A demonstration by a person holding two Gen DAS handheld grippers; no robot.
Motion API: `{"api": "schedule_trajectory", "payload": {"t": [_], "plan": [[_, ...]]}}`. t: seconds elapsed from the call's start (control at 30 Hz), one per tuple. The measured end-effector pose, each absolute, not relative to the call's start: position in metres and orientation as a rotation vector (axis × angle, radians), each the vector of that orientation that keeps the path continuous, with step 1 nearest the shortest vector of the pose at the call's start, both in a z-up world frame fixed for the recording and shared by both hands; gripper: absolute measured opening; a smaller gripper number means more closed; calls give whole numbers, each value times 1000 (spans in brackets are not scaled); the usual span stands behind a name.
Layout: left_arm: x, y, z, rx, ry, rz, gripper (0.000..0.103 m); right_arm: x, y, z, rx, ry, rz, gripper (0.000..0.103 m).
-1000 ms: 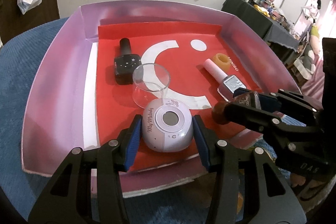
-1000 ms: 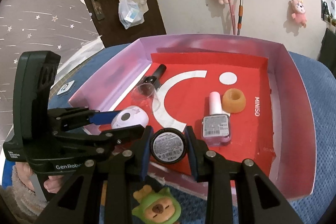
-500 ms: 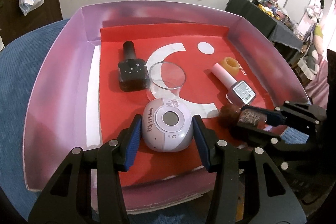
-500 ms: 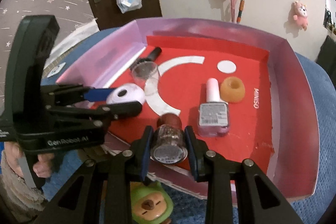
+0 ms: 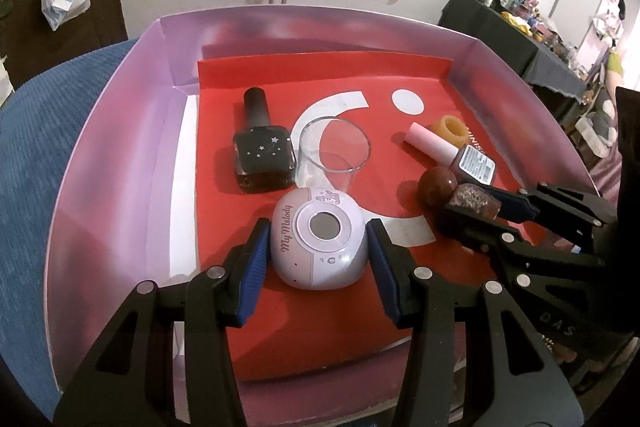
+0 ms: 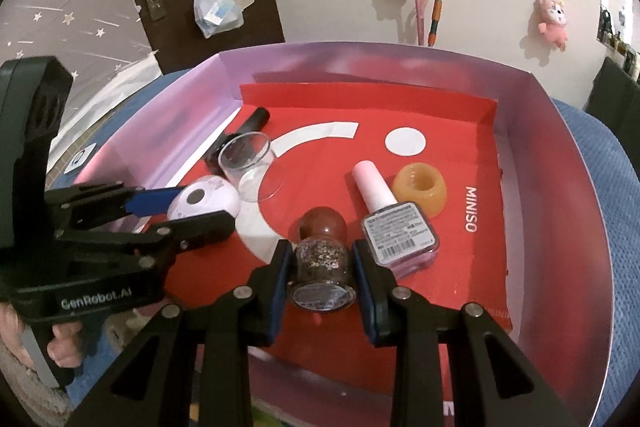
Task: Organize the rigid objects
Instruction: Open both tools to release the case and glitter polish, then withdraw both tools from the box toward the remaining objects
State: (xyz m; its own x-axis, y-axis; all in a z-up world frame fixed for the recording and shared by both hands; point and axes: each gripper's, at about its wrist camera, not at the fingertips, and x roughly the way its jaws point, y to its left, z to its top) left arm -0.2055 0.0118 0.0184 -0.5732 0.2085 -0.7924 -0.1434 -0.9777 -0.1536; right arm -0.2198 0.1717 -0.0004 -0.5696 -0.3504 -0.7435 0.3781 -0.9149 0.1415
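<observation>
My left gripper (image 5: 318, 247) is shut on a white My Melody gadget (image 5: 320, 239), which rests on the red floor of the pink tray (image 5: 120, 155). My right gripper (image 6: 322, 263) is shut on a glitter nail polish bottle (image 6: 322, 259) with a brown round cap, lying on the tray floor next to a pink nail polish bottle (image 6: 396, 223). The glitter bottle also shows in the left wrist view (image 5: 460, 193).
In the tray lie a black nail polish bottle (image 5: 260, 151), a clear glass cup (image 5: 332, 151) and an orange ring-shaped piece (image 6: 420, 189). The tray sits on a blue cloth (image 5: 36, 155). A door and a wall with plush toys stand behind.
Both grippers moved forward and down into the tray with their objects. The glitter bottle tilted from base-facing-camera to lying on the floor beside the pink bottle.
</observation>
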Motion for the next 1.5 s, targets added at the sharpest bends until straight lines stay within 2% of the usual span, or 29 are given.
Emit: {"api": "schedule_trajectory", "payload": {"t": [1.13,1.23,1.3,1.43,1.5], "plan": [[-207,8,19,-1330,-87,2667,46,-227,176,-2,1190,-2,-2471,34],[-205,7,20,-1316,-74,2690,50,-225,175,-1,1186,4,-2474,34],[-204,6,23,-1303,-76,2698,57,-224,175,1,1177,2,-2474,34],[-201,6,28,-1282,-61,2721,58,-221,174,6,1160,6,-2477,40],[-200,6,29,-1280,-50,2729,65,-219,174,8,1157,5,-2476,40]]}}
